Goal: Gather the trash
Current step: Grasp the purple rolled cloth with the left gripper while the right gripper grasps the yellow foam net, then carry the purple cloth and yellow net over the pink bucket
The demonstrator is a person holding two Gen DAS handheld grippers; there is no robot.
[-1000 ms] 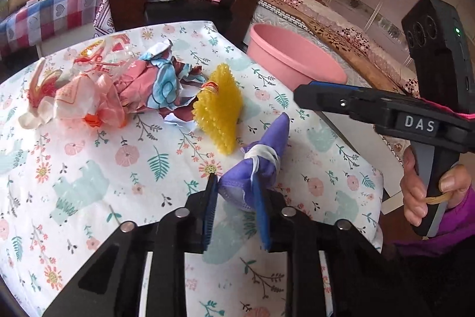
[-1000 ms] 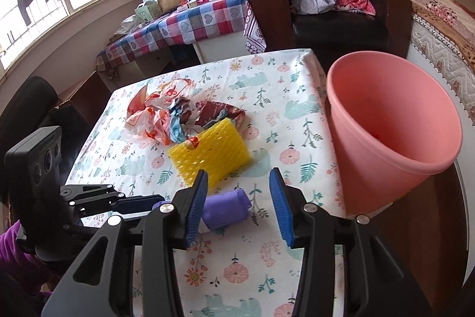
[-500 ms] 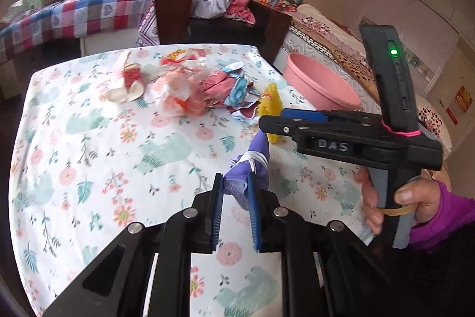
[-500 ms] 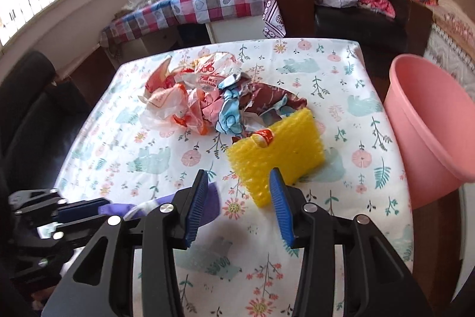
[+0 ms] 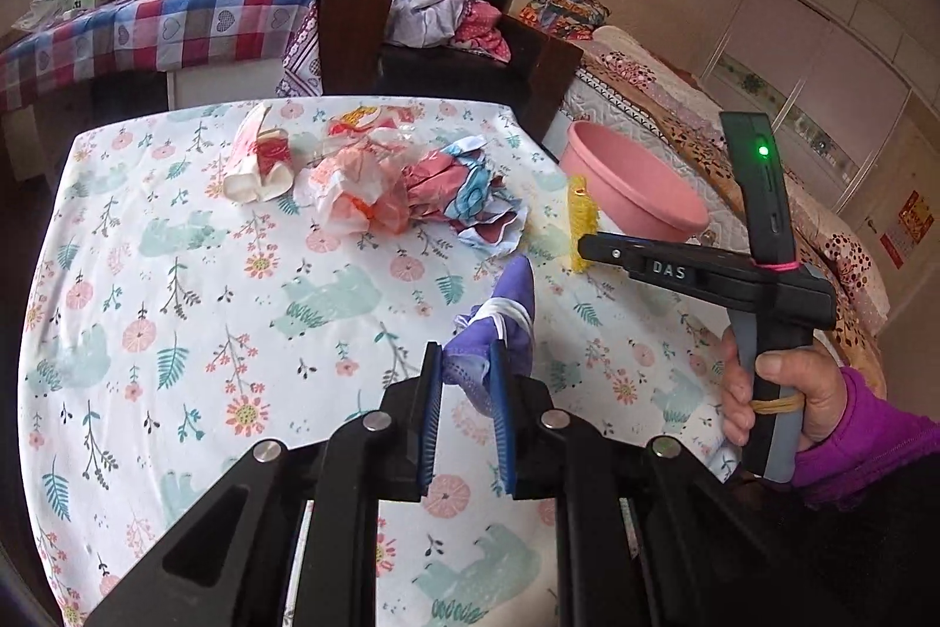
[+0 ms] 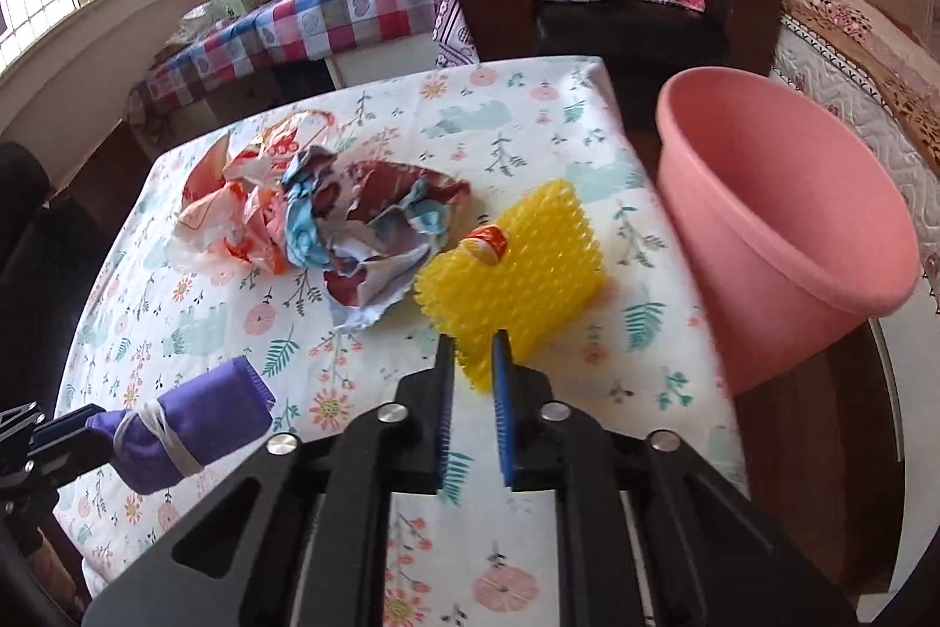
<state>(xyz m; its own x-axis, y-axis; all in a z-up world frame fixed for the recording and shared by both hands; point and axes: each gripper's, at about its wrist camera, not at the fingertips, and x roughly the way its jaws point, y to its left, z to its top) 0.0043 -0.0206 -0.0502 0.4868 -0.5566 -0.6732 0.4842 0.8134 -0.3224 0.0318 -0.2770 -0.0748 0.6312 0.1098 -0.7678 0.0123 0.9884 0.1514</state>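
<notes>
A purple cloth roll tied with a white band is pinched at its near end by my left gripper, which is shut on it; the roll hangs just above the floral table. My right gripper is closing its jaws on the near corner of a yellow spiky pad, and the pads press on that corner. A small red and white cap lies on the pad. Crumpled wrappers are heaped behind it. A pink bucket stands past the table's right edge.
A hand in a purple sleeve holds the right gripper's handle. Beyond the table stand a black armchair piled with clothes, a checked-cloth side table and a bed. The near-left tabletop bears nothing.
My left gripper tightened on the purple roll and drew it back from the pile. My right gripper left the roll, moved to the yellow pad and narrowed its jaws on the corner.
</notes>
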